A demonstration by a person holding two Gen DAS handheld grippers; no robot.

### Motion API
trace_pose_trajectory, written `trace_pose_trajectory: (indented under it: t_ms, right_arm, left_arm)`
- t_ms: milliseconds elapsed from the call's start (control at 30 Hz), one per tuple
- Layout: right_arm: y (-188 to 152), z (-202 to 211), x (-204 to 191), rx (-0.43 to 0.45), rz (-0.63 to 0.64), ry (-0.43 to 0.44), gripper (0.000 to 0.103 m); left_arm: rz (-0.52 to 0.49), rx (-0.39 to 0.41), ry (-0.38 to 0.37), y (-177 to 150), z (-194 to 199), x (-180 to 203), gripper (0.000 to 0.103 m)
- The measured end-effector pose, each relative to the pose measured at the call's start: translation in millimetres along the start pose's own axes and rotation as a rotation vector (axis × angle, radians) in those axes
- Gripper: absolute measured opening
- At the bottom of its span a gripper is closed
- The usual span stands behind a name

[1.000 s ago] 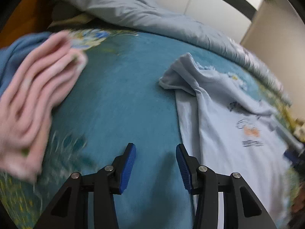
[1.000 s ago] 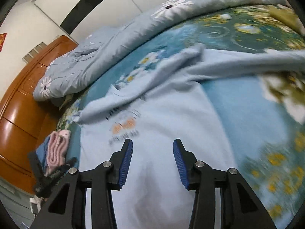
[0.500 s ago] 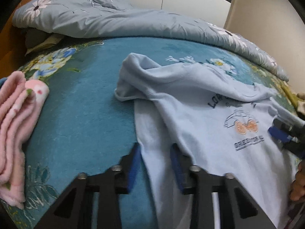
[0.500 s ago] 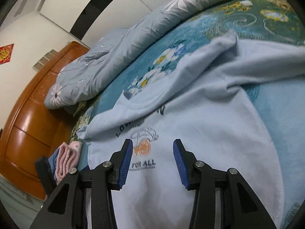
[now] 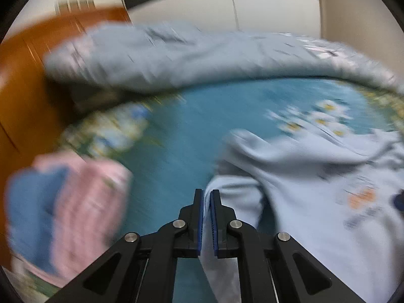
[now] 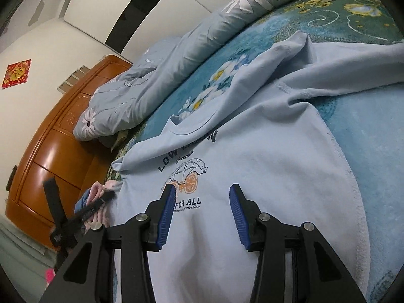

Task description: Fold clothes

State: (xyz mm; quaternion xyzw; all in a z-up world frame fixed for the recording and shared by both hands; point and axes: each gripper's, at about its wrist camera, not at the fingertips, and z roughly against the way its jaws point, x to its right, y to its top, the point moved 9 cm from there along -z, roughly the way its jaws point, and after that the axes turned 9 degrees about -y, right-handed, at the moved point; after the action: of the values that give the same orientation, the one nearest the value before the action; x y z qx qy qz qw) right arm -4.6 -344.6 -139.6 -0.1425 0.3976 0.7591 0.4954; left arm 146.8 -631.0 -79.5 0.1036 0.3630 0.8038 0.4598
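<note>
A light blue T-shirt [image 5: 315,202] with a car print lies crumpled on the teal flowered blanket [image 5: 189,126]. My left gripper [image 5: 207,195] is closing tight on the shirt's left side edge, with a fold of cloth pinched between its blue pads and lifted a little. In the right wrist view the same T-shirt [image 6: 265,156] lies front up. My right gripper [image 6: 202,189] stands open just over its lower front, below the print, with nothing between its pads. The left gripper [image 6: 108,196] shows at the shirt's left edge.
A folded pink and blue pile [image 5: 75,202] lies left of the shirt, near the bed's edge. A grey-blue flowered quilt [image 6: 176,58] is bunched along the far side. An orange wooden headboard [image 6: 50,151] stands at the left.
My left gripper swung right to the shirt's edge, shut on it and rose; its view is blurred. My right gripper sank closer over the shirt's front, jaws unchanged.
</note>
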Motion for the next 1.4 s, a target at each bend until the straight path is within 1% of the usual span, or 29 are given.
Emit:
trace_pose_trajectory:
  t_ms: [67,100,167,200,233,267,300,367,433,467,567,667,733,800,833,867,900,933,1000,1067,1133,1167,1233,1267,1300,1400]
  right_arm:
    - [0.6,0.3,0.7,0.001,-0.005,0.003,0.045]
    - [0.8,0.3,1.4,0.001,-0.008,0.006,0.045]
    - [1.4,-0.4,2.2,0.001,-0.013,0.009,0.045]
    - [1.5,-0.9,2.3,0.000,-0.011,0.007,0.045]
    - [1.4,-1.2,2.4,0.000,-0.009,0.005,0.045]
    - [1.6,-1.2,2.2,0.000,-0.008,0.004,0.045]
    - [2.0,-1.3,1.9,0.000,-0.008,0.005,0.045]
    - [2.6,-2.0,1.9,-0.001,-0.011,0.008,0.045]
    - [3.2,-2.8,2.1,-0.002,-0.014,0.011,0.045]
    - [2.7,-2.6,2.3,-0.003,-0.014,0.012,0.045]
    - [2.2,-2.5,2.6,-0.003,-0.014,0.014,0.045]
    - [1.7,-2.7,2.6,-0.003,-0.014,0.015,0.045]
    - [1.7,-3.0,2.3,-0.002,-0.013,0.014,0.045]
    - [1.8,-3.1,2.1,-0.001,-0.012,0.013,0.045]
    - [1.9,-3.1,1.9,-0.001,-0.011,0.012,0.045]
    - [1.9,-3.0,1.8,-0.001,-0.010,0.011,0.045]
    - [1.8,-2.8,1.8,-0.001,-0.009,0.010,0.045]
    - [1.8,-2.8,1.7,-0.001,-0.008,0.009,0.045]
    - [1.6,-2.8,2.0,-0.002,-0.006,0.009,0.045]
    - [1.8,-2.8,2.3,-0.002,-0.007,0.010,0.045]
    - [1.8,-3.0,2.6,-0.003,-0.007,0.012,0.045]
    - [1.8,-3.0,2.9,-0.004,-0.008,0.014,0.045]
    - [1.6,-2.8,3.4,-0.005,-0.011,0.017,0.045]
    - [1.7,-2.9,3.8,-0.005,-0.014,0.020,0.045]
    - [1.7,-2.9,3.9,-0.006,-0.016,0.022,0.045]
    - [1.8,-2.8,4.0,-0.008,-0.017,0.024,0.045]
  left_arm:
    - [-0.055,0.070,0.122,25.5,11.9,-15.6,0.006]
    - [-0.067,0.105,0.178,39.0,18.9,-25.1,0.006]
    - [-0.060,0.173,0.279,66.0,32.5,-48.0,0.006]
    - [-0.047,0.204,0.322,78.0,37.3,-60.5,0.006]
    - [-0.040,0.219,0.357,86.5,38.8,-71.8,0.006]
    - [-0.037,0.221,0.386,92.2,37.7,-82.3,0.006]
    - [-0.026,0.224,0.397,95.5,35.8,-91.5,0.006]
    - [0.006,0.224,0.388,94.5,29.7,-106.6,0.006]
    - [0.032,0.200,0.382,84.0,21.7,-117.8,0.006]
    - [0.052,0.180,0.363,75.8,15.2,-121.6,0.007]
    - [0.154,0.089,0.208,35.1,-4.7,-118.1,0.009]
    - [0.237,-0.002,0.087,-11.5,-12.1,-108.6,0.009]
    - [0.266,-0.079,0.004,-38.5,-16.0,-95.6,0.009]
    - [0.282,-0.141,-0.046,-53.4,-14.0,-83.7,0.009]
    - [0.294,-0.143,-0.077,-54.6,-8.6,-76.9,0.009]
    - [0.304,-0.125,-0.107,-50.1,-2.4,-70.7,0.009]
    - [0.313,-0.098,-0.133,-40.5,3.5,-65.9,0.011]
    - [0.324,-0.070,-0.156,-28.4,8.5,-62.3,0.016]
    - [0.353,-0.046,-0.191,-4.8,7.1,-59.1,0.045]
    - [0.374,-0.053,-0.193,12.0,-5.9,-59.2,0.050]
    - [0.376,-0.100,-0.164,24.3,-29.6,-59.1,0.052]
    - [0.384,-0.135,-0.132,26.4,-41.2,-60.4,0.052]
    - [0.427,-0.245,-0.018,17.2,-65.7,-71.8,0.052]
    - [0.453,-0.290,0.017,11.7,-74.8,-77.6,0.052]
    - [0.484,-0.329,0.036,5.6,-83.4,-82.3,0.052]
    - [0.586,-0.381,0.027,-7.0,-97.1,-86.6,0.052]
